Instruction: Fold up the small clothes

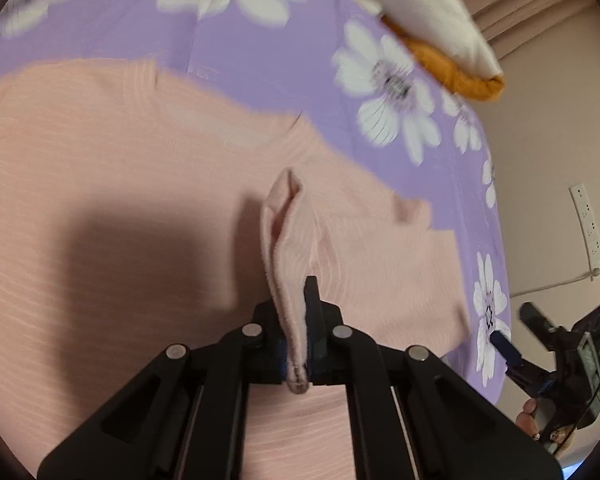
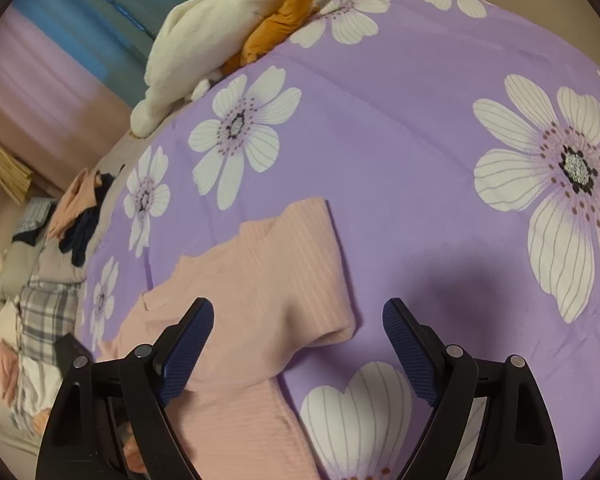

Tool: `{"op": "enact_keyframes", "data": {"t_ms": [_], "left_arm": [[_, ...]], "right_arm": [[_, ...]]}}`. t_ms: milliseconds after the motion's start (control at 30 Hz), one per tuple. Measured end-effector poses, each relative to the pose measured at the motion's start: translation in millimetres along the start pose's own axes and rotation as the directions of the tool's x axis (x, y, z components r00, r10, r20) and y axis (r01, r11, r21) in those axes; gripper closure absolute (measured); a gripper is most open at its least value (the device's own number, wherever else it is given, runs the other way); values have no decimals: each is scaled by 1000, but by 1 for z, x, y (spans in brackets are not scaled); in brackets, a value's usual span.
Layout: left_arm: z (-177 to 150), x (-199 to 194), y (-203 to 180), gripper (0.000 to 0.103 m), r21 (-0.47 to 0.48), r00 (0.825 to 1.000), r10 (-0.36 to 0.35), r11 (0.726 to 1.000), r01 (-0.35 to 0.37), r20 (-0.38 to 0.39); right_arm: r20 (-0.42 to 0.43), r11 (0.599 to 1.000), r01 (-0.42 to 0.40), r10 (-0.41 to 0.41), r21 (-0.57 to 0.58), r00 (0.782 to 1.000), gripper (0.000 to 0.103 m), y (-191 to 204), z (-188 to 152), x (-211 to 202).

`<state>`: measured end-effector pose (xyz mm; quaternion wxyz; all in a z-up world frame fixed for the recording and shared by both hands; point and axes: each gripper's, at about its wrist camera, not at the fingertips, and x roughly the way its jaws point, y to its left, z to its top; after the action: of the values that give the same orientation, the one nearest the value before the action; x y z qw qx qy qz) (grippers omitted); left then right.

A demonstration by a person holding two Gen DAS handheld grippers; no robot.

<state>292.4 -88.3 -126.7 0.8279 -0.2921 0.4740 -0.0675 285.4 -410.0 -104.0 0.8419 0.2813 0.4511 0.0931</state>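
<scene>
My left tongs (image 1: 296,332) pinch the pink ribbed top's (image 1: 140,184) hem; right tongs (image 2: 298,344) (gaping, empty) must grab its sleeve (image 2: 320,320) next.

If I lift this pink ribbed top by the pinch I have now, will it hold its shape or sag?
Probably sag: the pink ribbed top is thin knit that already bunches into a soft ridge where the left tool is shut on it. It looks light, so it should rise easily. On the floral bedsheet the rest may drag and wrinkle; the open right tool hovers over the sleeve.
</scene>
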Motion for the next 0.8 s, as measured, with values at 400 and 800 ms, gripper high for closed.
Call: {"op": "enact_keyframes", "data": {"t_ms": [400, 800], "left_arm": [[46, -103, -21, 99, 87, 966, -7, 996, -16, 260], [53, -144, 37, 99, -10, 936, 139, 990, -143, 324]], "right_arm": [[-31, 999, -45, 45, 3, 999, 16, 2, -1, 12], [-96, 996, -78, 75, -33, 993, 16, 20, -9, 40]]}}
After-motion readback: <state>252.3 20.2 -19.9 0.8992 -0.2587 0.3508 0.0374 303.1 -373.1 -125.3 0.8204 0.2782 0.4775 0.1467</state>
